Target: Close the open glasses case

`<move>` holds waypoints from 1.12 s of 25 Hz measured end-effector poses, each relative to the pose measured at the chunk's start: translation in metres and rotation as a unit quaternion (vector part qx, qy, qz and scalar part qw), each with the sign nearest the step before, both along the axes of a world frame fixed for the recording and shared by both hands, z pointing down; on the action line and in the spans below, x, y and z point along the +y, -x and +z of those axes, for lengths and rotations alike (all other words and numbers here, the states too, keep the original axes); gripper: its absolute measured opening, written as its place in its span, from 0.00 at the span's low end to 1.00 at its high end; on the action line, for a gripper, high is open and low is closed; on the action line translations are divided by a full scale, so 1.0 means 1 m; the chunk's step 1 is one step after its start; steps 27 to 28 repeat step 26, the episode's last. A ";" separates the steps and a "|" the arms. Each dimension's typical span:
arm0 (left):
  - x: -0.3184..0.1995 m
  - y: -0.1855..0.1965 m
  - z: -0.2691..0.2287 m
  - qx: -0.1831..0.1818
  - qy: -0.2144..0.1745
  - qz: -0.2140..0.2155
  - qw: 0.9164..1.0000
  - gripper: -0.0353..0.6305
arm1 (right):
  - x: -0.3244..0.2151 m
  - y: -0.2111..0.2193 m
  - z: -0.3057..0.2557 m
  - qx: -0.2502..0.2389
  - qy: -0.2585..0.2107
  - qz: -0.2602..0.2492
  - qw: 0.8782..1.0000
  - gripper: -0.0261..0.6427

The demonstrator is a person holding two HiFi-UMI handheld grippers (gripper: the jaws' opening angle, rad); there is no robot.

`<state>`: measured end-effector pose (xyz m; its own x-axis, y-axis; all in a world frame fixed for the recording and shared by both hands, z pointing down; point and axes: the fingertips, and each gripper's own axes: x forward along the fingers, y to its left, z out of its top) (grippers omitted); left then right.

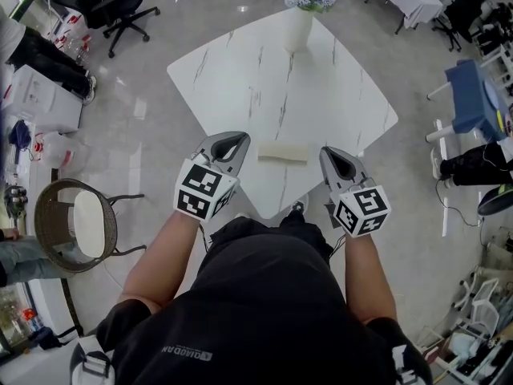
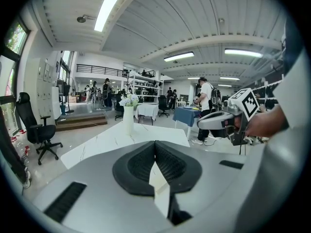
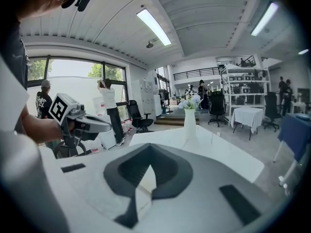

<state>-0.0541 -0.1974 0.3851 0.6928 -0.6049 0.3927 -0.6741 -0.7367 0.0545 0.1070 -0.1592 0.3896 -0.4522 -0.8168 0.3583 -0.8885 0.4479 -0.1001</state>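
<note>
Currently the cream, flat rectangular glasses case lies on the white marble-look bench, near its front edge. It sits between the left gripper and the right gripper and touches neither. Both grippers have their jaws together at the tips and hold nothing. I can't tell from above whether the lid is up, so the scene fits either a case waiting to be closed or one already shut. The white vase of pale flowers stands well apart at the far side. The round wicker chair is on the floor to the left. Nothing blocks the case.
</note>
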 end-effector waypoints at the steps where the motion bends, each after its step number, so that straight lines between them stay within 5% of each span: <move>1: 0.001 -0.001 0.000 0.000 0.000 0.001 1.000 0.06 | 0.001 0.000 0.000 0.000 0.001 -0.001 1.000 0.04; 28: 0.002 -0.001 -0.003 0.002 0.000 0.000 1.000 0.06 | 0.003 0.005 0.004 0.003 0.008 -0.004 1.000 0.04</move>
